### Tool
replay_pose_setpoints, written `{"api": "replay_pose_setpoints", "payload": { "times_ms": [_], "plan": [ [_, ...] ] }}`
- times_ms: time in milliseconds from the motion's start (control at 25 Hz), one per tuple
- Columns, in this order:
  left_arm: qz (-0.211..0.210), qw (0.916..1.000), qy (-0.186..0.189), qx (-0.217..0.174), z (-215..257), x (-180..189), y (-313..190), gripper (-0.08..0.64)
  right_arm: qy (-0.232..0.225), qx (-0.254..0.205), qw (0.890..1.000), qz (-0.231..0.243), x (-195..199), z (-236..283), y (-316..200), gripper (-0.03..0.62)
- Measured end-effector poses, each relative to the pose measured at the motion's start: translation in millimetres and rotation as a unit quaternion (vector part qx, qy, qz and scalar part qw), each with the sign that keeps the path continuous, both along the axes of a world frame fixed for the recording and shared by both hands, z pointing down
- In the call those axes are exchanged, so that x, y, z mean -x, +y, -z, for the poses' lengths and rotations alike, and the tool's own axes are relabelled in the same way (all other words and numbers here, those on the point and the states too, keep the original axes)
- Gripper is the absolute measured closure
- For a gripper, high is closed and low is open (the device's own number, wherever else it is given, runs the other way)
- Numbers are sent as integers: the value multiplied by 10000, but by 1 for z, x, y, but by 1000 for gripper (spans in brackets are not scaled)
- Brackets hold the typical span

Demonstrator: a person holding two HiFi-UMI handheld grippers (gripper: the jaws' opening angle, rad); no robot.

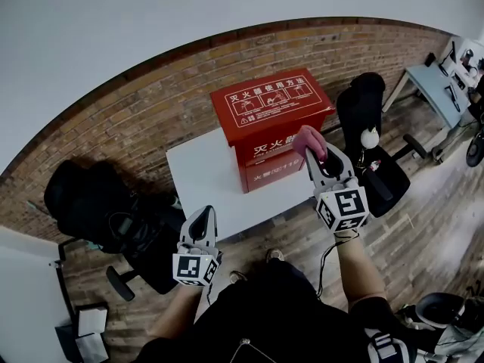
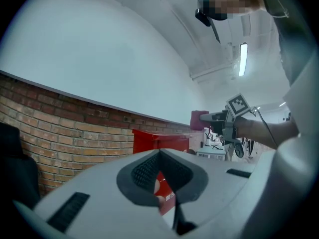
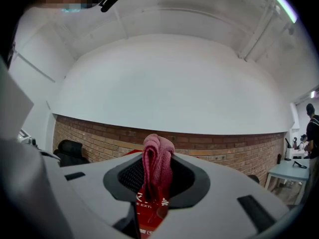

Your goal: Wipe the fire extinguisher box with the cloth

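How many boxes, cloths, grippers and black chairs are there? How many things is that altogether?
Box: 1
Cloth: 1
Grippers: 2, left gripper and right gripper
Black chairs: 2, left chair and right chair
Total: 6

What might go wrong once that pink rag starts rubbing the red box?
The box stands near the edge of the table and the left gripper hangs away from it, shut on nothing, so a push might slide it. Only a small bunch of cloth sticks out of the right gripper, so the jaw tips might scrape the box.
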State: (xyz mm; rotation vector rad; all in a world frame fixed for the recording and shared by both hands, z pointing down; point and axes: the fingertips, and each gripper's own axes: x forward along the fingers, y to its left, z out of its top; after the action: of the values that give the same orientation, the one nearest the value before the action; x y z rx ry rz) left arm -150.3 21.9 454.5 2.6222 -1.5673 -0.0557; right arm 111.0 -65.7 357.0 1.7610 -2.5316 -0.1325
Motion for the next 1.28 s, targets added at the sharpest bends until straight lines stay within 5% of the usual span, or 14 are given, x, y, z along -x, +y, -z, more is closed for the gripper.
{"api": "replay_pose_setpoints", "payload": {
  "times_ms": [560, 1040, 1280],
  "plan": [
    [891, 9959, -161, -12, -2, -37, -72, 538, -172, 148, 9976, -657, -121, -2, -127, 474],
    [1453, 9890, -290, 37, -5, -48, -93, 538, -338, -91, 9951, -926, -149, -6, -169, 474],
    [1462, 9886, -338, 154, -15, -49, -96, 538, -302, 228, 9942, -1005, -145, -33, -175, 474]
  ]
}}
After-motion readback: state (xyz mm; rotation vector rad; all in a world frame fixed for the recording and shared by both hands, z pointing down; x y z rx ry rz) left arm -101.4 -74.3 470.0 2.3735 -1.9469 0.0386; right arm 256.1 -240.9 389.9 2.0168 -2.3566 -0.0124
